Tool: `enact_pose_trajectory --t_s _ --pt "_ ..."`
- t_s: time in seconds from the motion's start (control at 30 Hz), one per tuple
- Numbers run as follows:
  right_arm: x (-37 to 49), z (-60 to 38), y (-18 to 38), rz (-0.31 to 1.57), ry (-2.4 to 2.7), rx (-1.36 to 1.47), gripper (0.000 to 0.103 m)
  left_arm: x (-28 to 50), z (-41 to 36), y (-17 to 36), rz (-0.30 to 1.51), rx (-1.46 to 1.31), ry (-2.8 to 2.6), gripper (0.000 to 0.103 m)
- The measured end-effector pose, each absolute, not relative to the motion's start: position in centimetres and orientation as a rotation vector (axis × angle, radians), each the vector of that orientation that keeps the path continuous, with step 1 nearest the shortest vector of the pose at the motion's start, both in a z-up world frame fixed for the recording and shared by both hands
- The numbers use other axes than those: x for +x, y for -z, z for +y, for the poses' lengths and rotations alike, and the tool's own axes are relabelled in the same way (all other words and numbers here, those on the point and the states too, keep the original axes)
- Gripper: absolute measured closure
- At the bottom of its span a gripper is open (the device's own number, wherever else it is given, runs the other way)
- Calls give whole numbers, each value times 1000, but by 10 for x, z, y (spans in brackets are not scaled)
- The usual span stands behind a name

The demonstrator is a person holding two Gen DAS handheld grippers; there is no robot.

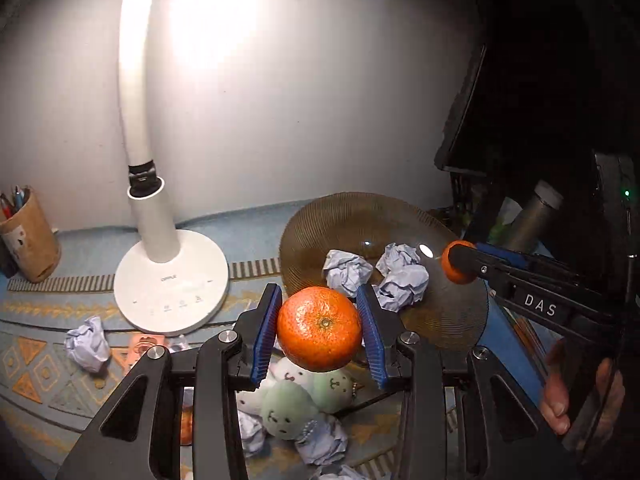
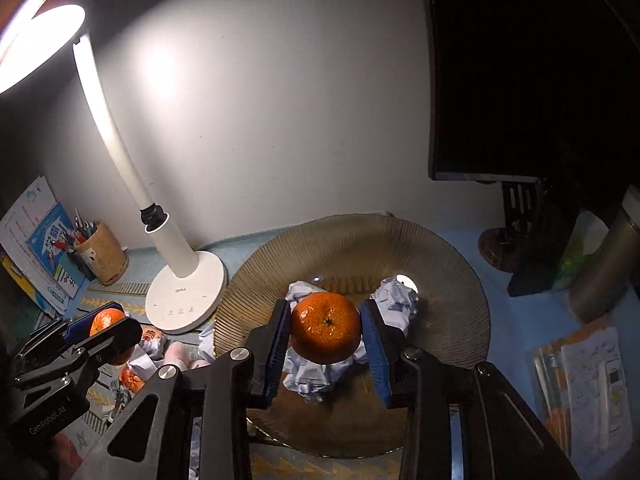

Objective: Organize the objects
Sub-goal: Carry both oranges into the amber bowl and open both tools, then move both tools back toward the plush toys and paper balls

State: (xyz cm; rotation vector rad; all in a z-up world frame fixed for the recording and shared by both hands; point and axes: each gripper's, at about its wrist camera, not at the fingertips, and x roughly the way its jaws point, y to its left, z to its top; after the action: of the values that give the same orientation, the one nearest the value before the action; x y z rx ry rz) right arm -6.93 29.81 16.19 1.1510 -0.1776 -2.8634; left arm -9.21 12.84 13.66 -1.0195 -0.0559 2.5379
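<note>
My left gripper (image 1: 319,330) is shut on an orange tangerine (image 1: 319,328), held in the air in front of the amber ribbed glass plate (image 1: 352,216). My right gripper (image 2: 327,330) is shut on a second tangerine (image 2: 326,328), hanging over the same plate (image 2: 440,280). Each gripper shows in the other's view: the right one (image 1: 460,262) with its fruit at the plate's right rim, the left one (image 2: 105,322) at the lower left. Crumpled bluish paper balls (image 1: 400,276) lie on the plate (image 2: 394,300).
A white desk lamp (image 1: 170,284) stands left of the plate and is lit. A pen cup (image 1: 28,236) sits at far left. Small plush toys (image 1: 304,396) and more paper balls (image 1: 88,344) lie on the patterned mat. A dark monitor (image 2: 520,80) and a metal flask (image 2: 604,268) are at right.
</note>
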Motion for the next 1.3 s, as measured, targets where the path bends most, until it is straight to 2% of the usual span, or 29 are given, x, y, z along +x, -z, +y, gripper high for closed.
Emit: enact_pose_trajectory --t_s 0.2,0.43,0.47,0.5,0.53,0.57,0.6,0.63,0.67,0.8,1.0,1.17,1.3 --pt "-75 334 -119 -189 2812 1306 68 -108 183 -102 59 -1122 -2531 67" --pt "-76 351 -103 -217 2779 1368 67 -110 206 -80 27 -1177 -2409 66" --pt "-76 353 -103 -227 2778 1375 67 -111 208 -78 22 -1192 -2387 62" --pt "-76 355 -102 -233 2783 1379 66 -111 209 -77 20 -1208 -2374 47" --pt "-75 356 -102 -232 2792 1377 66 -112 210 -76 24 -1224 -2373 25" --pt "-75 358 -103 -235 2799 1375 64 -111 210 -77 38 -1233 -2383 16" --pt "-74 360 -104 -249 2802 1371 57 -108 210 -79 44 -1214 -2397 13" --pt "-72 362 -105 -269 2807 1358 48 -106 208 -80 50 -1197 -2403 13" --pt "-70 363 -107 -281 2815 1339 46 -105 207 -82 50 -1193 -2403 13" --pt "-63 359 -119 -269 2842 1289 46 -96 193 -98 4 -1145 -2426 13" --pt "-43 329 -156 -247 2831 1156 46 -59 155 -155 -9 -951 -2553 13" --pt "-13 283 -194 -201 2805 996 46 -15 94 -199 -54 -812 -2673 13" --pt "13 252 -197 -198 2773 929 46 19 33 -201 -95 -785 -2786 13"
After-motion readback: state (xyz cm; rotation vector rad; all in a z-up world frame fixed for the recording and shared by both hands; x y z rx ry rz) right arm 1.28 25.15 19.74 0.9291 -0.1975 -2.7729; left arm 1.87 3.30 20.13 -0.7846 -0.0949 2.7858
